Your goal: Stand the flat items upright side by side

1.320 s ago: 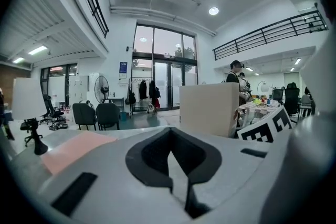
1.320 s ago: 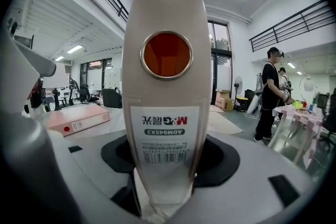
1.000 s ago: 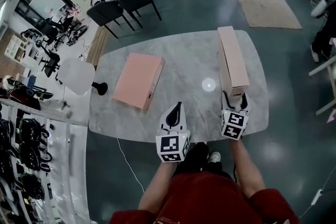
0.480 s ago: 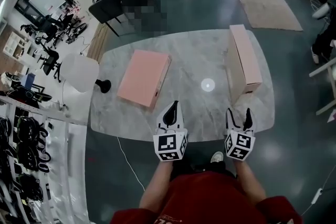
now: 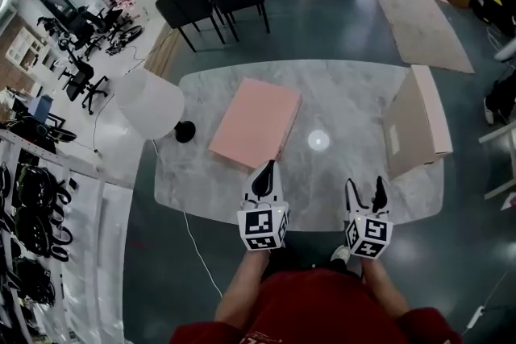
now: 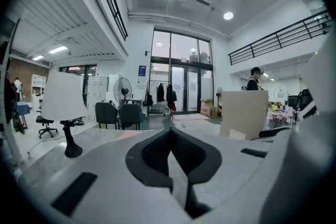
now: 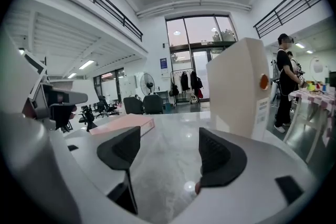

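On the right side of the desk (image 5: pixel 339 89), one pale pink box (image 5: pixel 415 125) stands up on its edge, and the other pink box (image 5: pixel 256 122) lies flat near the middle, well apart from it. The left gripper (image 5: pixel 270 165) is at the near edge just by the flat box, its jaws closed on nothing. The right gripper (image 5: pixel 364 185) is beside it with its jaws open and empty, and a white lamp (image 5: pixel 151 102) stands at the desk's left end.

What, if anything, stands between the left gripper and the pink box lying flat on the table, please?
Nothing visible does: only bare tabletop separates the left gripper from the flat pink box; the lamp stands off to the side.
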`<state>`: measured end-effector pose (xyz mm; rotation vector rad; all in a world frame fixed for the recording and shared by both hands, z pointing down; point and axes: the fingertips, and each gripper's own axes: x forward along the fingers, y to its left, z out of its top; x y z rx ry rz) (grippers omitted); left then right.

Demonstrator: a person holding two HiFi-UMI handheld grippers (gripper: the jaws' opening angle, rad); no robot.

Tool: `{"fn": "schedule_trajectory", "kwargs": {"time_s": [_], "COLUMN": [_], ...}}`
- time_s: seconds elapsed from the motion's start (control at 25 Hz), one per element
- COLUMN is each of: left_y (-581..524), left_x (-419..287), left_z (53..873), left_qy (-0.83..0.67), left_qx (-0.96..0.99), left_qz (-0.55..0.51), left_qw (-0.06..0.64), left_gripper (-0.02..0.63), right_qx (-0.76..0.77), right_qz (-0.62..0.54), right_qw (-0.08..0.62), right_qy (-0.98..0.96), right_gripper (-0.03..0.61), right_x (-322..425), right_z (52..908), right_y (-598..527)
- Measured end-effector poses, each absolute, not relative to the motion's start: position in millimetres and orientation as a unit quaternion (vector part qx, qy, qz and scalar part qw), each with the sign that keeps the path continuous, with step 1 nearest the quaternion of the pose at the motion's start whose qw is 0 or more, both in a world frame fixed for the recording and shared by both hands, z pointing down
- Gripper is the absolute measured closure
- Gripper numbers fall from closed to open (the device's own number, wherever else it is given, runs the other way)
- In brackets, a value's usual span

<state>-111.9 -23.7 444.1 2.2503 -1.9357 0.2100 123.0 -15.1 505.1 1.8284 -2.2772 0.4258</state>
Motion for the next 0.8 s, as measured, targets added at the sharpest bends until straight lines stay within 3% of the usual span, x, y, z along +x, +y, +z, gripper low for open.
{"fn": "schedule_trajectory", "kwargs": {"time_s": [0.48,0.8], "left_y": [-37,-52], "left_x": [-269,-338], "left_z": [445,454], "left_qy": [-0.682,-0.665], "left_qx": [0.724,0.739], "left_qz": [0.057,0.068], "left_qw": [0.088,0.089], "left_gripper": [0.609,0.609], "right_qx": [0.575,0.574], "right_qz": [0.115,0.116], "right_qw": [0.100,0.093], "right_qy": [-0.804,-0.805], "right_gripper": [0.238,0.237], "right_x": [-31,-106], "right_z": [489,488], "right_y": [-65,-81]}}
